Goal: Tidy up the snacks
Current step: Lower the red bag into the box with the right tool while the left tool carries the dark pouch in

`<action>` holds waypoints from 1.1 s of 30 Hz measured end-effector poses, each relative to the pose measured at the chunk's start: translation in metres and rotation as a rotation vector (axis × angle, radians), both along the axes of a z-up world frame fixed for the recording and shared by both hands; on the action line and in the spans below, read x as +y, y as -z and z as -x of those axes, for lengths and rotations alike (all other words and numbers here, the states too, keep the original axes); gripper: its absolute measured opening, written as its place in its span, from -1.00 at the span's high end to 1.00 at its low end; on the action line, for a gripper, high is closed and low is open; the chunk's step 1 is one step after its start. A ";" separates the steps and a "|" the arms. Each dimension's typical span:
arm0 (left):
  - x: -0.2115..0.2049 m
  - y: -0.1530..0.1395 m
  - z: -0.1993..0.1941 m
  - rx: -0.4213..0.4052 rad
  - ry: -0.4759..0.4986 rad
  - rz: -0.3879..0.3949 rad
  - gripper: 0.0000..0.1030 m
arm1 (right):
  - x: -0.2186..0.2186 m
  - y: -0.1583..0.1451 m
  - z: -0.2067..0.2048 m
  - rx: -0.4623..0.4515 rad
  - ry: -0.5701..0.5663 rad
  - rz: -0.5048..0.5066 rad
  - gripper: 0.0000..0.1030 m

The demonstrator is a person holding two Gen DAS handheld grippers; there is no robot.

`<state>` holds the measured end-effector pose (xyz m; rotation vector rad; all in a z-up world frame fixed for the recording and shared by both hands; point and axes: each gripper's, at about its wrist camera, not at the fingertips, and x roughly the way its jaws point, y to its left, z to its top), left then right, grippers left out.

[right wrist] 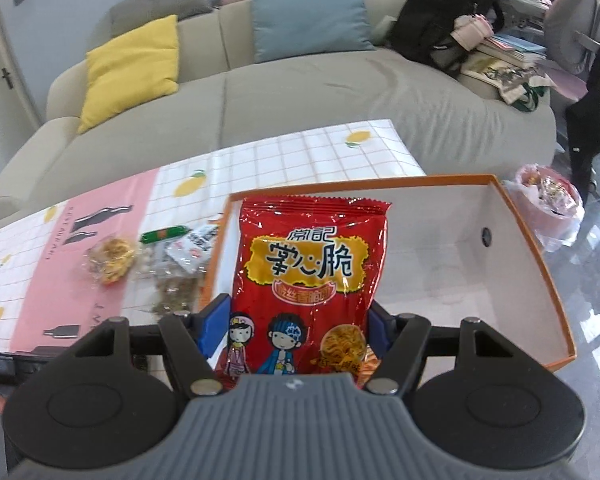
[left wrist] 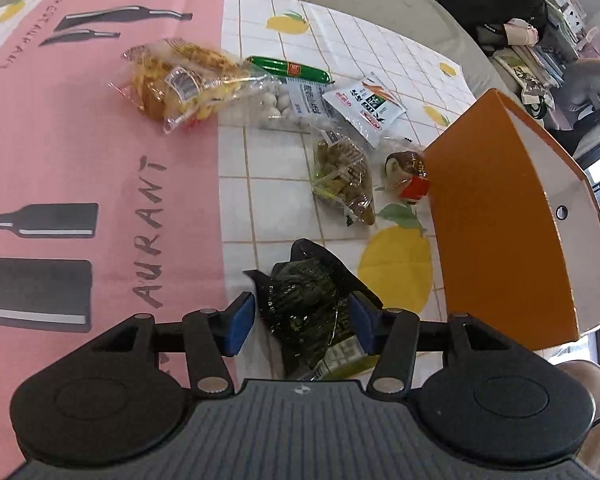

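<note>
My left gripper (left wrist: pixel 300 322) is shut on a dark green seaweed packet (left wrist: pixel 304 300) just above the tablecloth. Ahead of it lie a yellow noodle bag (left wrist: pixel 180 80), a green sausage stick (left wrist: pixel 288 68), a bag of white balls (left wrist: pixel 278 102), a white sachet (left wrist: pixel 364 106), a bag of green snacks (left wrist: pixel 344 176) and a small brown and red sweet (left wrist: pixel 406 172). The orange box (left wrist: pixel 496 216) stands at the right. My right gripper (right wrist: pixel 296 328) is shut on a red crispy noodle bag (right wrist: pixel 312 264), held upright over the orange box (right wrist: pixel 540 256), whose white inside is bare.
The table has a pink and white lemon-print cloth (left wrist: pixel 100 160). A beige sofa (right wrist: pixel 300 92) with yellow and blue cushions runs behind the table. A black backpack (right wrist: pixel 444 16) and stacked books sit at its right end. A pink bag (right wrist: pixel 548 208) stands on the floor beyond the box.
</note>
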<state>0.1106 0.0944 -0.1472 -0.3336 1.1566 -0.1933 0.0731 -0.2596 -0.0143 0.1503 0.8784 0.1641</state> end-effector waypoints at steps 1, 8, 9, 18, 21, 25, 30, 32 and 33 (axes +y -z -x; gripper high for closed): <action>-0.001 0.002 -0.001 0.004 0.001 0.000 -0.14 | -0.001 0.003 -0.002 0.006 0.000 0.006 -0.30; -0.008 0.004 -0.004 -0.033 0.008 -0.007 0.04 | -0.006 0.024 -0.019 0.062 -0.012 0.044 -0.30; -0.009 0.004 -0.005 -0.037 0.008 -0.009 0.04 | -0.006 0.027 -0.021 0.068 -0.017 0.048 -0.30; -0.014 0.001 -0.010 -0.053 0.000 0.030 0.12 | -0.008 0.044 -0.034 0.115 -0.036 0.072 -0.30; -0.010 -0.008 -0.010 -0.066 -0.022 0.069 0.12 | -0.008 0.047 -0.036 0.121 -0.041 0.080 -0.30; -0.007 -0.030 -0.011 -0.108 -0.036 0.117 0.12 | -0.005 0.050 -0.039 0.132 -0.055 0.096 -0.30; -0.013 -0.073 -0.017 -0.190 -0.015 0.172 0.13 | -0.002 0.052 -0.044 0.150 -0.076 0.129 -0.30; -0.024 -0.090 -0.023 -0.216 0.024 0.178 0.13 | -0.003 0.053 -0.047 0.164 -0.080 0.134 -0.30; -0.032 -0.100 -0.025 -0.235 0.049 0.179 0.13 | -0.005 0.053 -0.048 0.171 -0.081 0.136 -0.30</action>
